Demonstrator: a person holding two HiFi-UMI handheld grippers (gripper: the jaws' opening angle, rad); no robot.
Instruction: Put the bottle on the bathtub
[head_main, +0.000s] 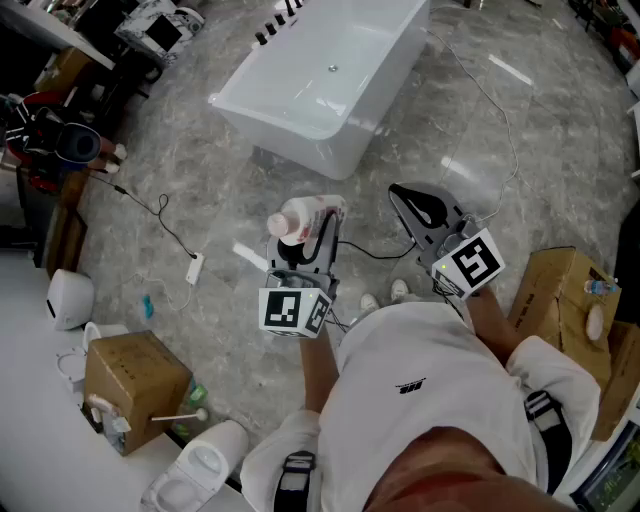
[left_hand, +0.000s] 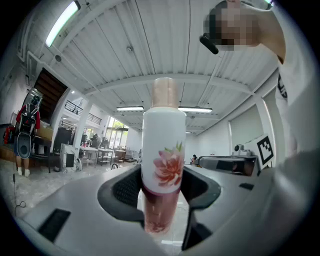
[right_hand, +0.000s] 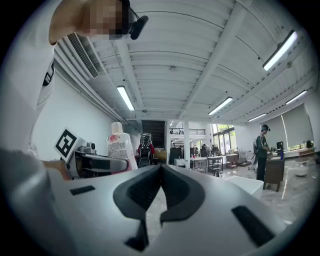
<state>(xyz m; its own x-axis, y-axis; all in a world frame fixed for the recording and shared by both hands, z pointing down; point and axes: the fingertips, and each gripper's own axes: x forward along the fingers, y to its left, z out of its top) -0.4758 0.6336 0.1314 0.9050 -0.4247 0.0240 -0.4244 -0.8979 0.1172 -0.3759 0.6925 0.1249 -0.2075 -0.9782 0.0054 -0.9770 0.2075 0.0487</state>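
I have the bottle, white with a pink flower print and a pale cap, clamped in my left gripper, held over the grey marble floor in front of my body. In the left gripper view the two dark jaws press on its lower part from either side, and its cap end rises clear of them. Just to the right, my right gripper hangs beside it with its jaws closed together and nothing between them, as the right gripper view shows. The white bathtub stands farther off, at the far centre of the scene, well apart from the bottle. A black cable trails across the floor to the left. A cardboard box sits near left, beside a white toilet, and a second cardboard box stands near right.
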